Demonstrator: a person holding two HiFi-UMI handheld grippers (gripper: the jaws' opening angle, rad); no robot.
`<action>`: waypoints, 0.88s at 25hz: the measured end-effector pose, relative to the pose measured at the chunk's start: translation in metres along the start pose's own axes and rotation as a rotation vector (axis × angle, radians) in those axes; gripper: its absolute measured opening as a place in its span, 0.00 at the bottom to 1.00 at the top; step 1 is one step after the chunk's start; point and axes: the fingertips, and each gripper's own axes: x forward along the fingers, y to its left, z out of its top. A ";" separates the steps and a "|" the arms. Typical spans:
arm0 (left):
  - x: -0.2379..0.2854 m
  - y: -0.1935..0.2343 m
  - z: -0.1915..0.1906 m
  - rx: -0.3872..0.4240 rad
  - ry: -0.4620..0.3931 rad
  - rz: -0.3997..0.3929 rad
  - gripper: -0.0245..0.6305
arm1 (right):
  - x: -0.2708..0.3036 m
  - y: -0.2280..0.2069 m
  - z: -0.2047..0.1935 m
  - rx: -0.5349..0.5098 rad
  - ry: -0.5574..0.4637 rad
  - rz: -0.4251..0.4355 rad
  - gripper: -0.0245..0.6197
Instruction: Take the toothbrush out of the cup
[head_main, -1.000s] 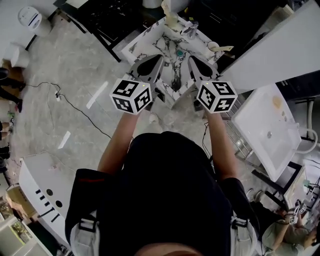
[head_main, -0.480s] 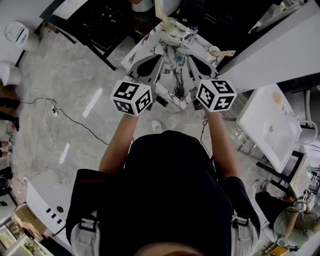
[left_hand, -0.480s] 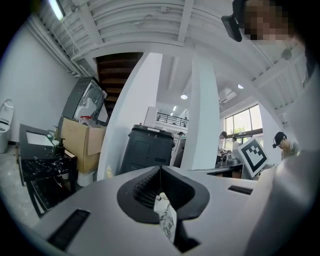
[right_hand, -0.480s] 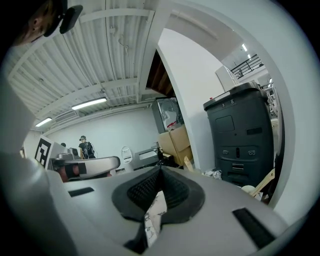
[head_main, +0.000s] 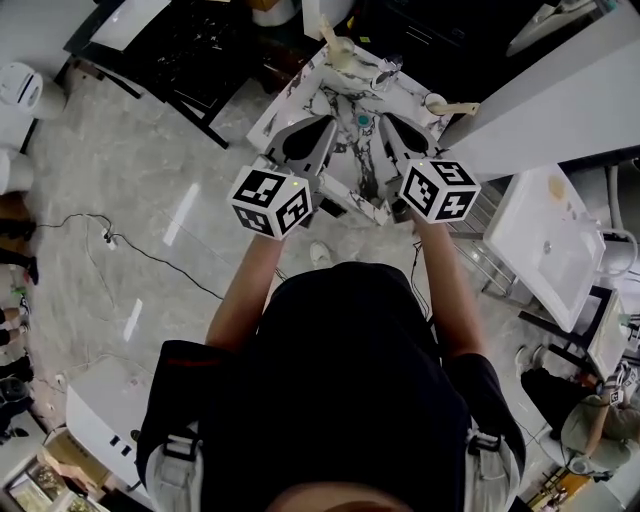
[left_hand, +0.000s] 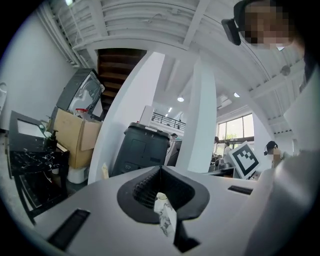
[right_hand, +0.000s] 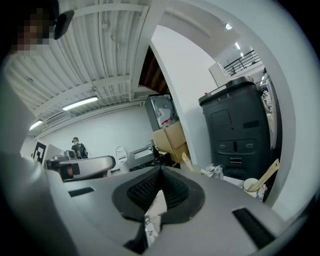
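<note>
A small marble-patterned counter (head_main: 335, 165) stands ahead of me. At its right corner sits a pale cup (head_main: 434, 101) with a wooden toothbrush (head_main: 458, 105) leaning out of it; the right gripper view has the same cup (right_hand: 251, 185) and toothbrush (right_hand: 270, 172) at right. A second cup (head_main: 340, 52) with a brush stands at the far corner. My left gripper (head_main: 326, 126) and right gripper (head_main: 384, 121) hover side by side over the counter, both shut and empty. The right one is a short way left of the cup.
A metal tap (head_main: 387, 70) and a teal drain (head_main: 362, 120) lie between the two cups. A dark frame table (head_main: 190, 50) stands to the left, a white wall panel (head_main: 560, 90) and a white basin (head_main: 545, 255) to the right. A cable (head_main: 150, 255) runs over the floor.
Both grippers have moved forward together, further over the marble counter. Their jaws stay shut and empty.
</note>
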 end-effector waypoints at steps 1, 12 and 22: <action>-0.001 0.002 0.000 -0.007 -0.001 -0.004 0.06 | 0.001 0.000 -0.002 -0.002 0.006 -0.006 0.09; 0.006 0.008 -0.031 -0.009 0.094 -0.011 0.06 | -0.004 -0.024 -0.023 0.043 0.032 -0.071 0.09; 0.045 -0.005 -0.051 -0.018 0.156 -0.035 0.06 | -0.014 -0.072 -0.035 0.099 0.038 -0.115 0.09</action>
